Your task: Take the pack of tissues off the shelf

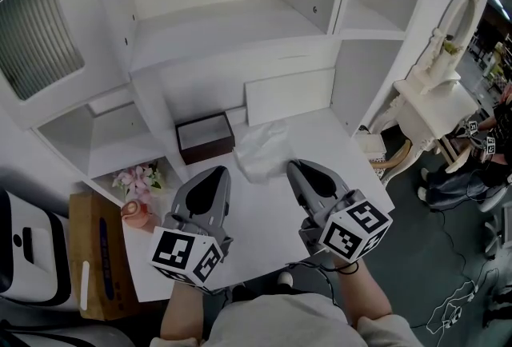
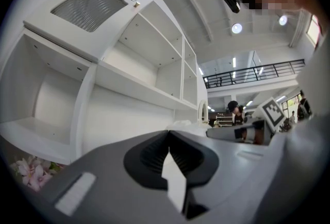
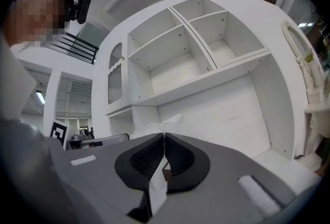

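left gripper point(image 1: 213, 173) and right gripper point(image 1: 297, 166), held level side by side above the white desk surface point(image 1: 264, 233), each with jaws closed together on nothing. the pack of tissues point(image 1: 261, 149), white and crumpled, lies on this surface just ahead of both tips, beside a brown box point(image 1: 205, 137).
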Available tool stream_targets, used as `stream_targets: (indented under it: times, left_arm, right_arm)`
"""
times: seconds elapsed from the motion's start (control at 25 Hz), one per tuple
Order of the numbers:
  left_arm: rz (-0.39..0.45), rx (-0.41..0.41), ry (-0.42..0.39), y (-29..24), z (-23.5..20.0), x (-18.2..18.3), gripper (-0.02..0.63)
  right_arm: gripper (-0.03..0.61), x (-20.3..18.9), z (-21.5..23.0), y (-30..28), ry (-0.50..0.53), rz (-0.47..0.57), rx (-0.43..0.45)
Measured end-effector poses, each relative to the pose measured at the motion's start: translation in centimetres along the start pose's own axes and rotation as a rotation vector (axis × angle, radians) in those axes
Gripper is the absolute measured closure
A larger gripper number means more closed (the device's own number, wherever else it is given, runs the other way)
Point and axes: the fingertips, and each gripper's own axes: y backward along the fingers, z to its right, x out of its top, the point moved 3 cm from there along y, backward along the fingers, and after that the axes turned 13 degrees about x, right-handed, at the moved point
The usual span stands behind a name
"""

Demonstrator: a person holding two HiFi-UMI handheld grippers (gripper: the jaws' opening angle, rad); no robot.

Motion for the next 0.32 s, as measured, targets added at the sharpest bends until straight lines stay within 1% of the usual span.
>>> stream_targets:
  times: [0.32]
  left_arm:
    - [-0.002,-0.011,0.002,-0.52,-0.22,-0.04,0.612]
  right_arm:
    - [0.572,-0.05,0.26,-0.34,0.001,-0.008,-0.011]
